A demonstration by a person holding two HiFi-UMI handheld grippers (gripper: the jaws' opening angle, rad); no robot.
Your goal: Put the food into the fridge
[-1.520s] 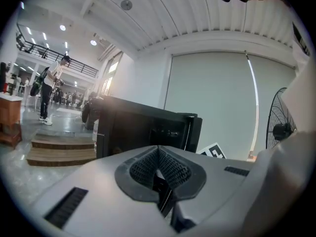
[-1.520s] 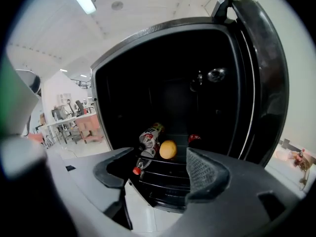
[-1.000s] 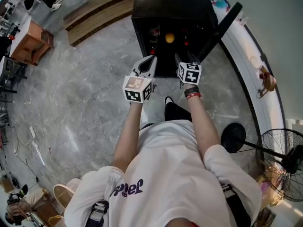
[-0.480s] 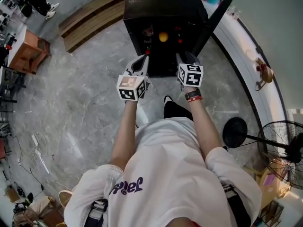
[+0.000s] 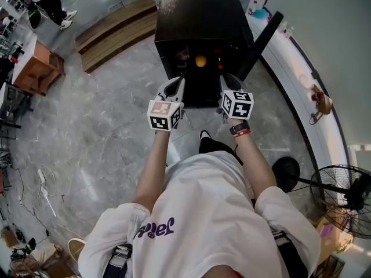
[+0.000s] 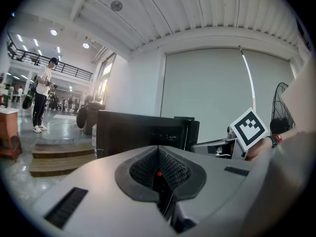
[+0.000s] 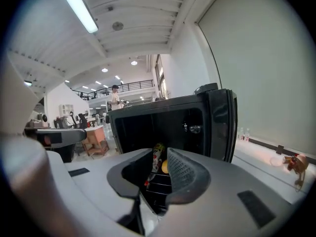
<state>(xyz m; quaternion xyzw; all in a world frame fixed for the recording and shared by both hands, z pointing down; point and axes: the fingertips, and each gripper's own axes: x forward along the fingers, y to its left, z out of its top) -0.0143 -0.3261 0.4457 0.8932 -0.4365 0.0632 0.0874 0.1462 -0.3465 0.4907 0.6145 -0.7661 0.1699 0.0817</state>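
Observation:
The black fridge [image 5: 200,22] stands on the floor with its door [image 5: 262,38] swung open to the right. Inside, on wire shelves, I see a round orange fruit [image 5: 200,61] and a bottle [image 7: 157,157] beside it. My left gripper [image 5: 175,86] hangs in front of the fridge's left half, and in its own view the pads [image 6: 170,169] meet with nothing between them. My right gripper [image 5: 227,80] points into the open fridge. Its jaws are closing, a narrow gap remains, and nothing is held between the fingers [image 7: 183,174].
Wooden steps [image 5: 116,19] lie left of the fridge and a small wooden table [image 5: 35,54] stands further left. A white ledge [image 5: 301,68] runs along the right wall. A standing fan [image 5: 342,196] is at lower right. A person [image 6: 42,100] stands far off.
Both grippers have drawn back a little from the fridge opening, and the view has shifted slightly. The fridge door stays open.

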